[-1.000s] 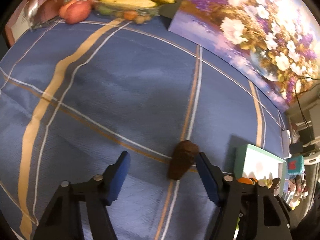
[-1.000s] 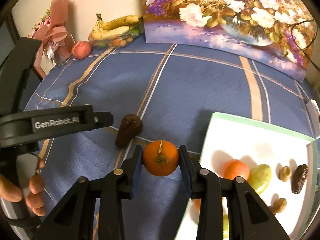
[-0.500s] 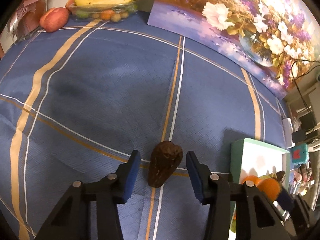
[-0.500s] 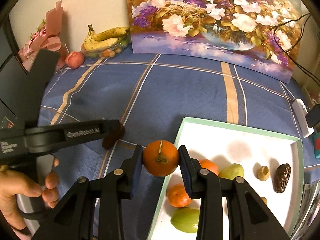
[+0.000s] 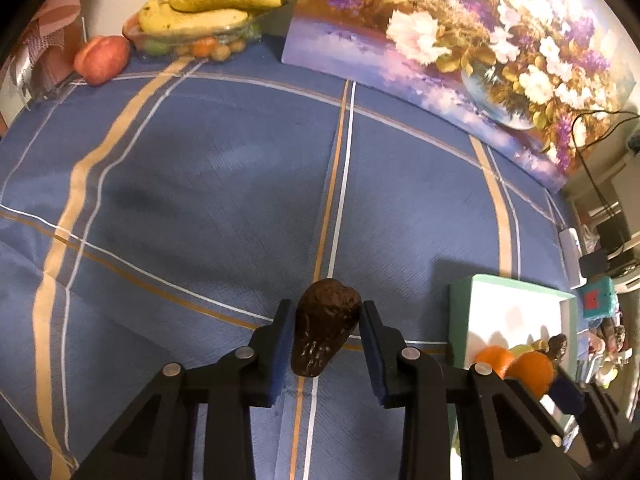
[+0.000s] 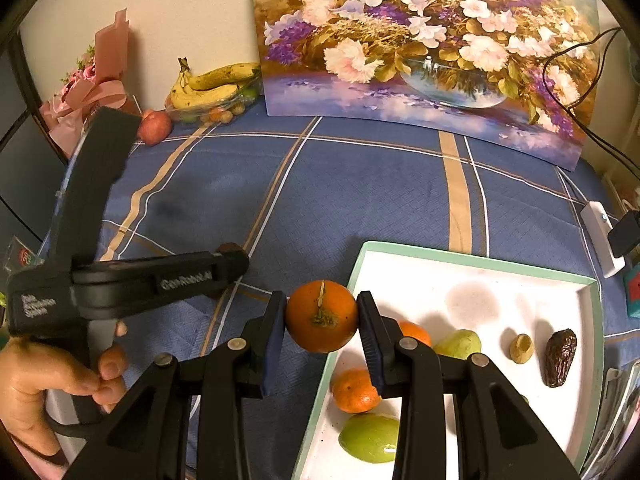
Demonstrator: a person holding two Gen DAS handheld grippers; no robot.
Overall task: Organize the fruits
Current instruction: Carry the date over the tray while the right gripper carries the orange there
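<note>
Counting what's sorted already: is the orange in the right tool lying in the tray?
No, the orange is clamped between the right tool's pads, beside the tray.

Warm dim light (fisheye-warped edges).

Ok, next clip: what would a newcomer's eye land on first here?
Probably the orange pinched in the right gripper at the near left edge of the white tray. Next, the dark brown wrinkled fruit clamped in the left gripper over the blue plaid cloth. Behind both, a big flower painting leans against the wall.
</note>
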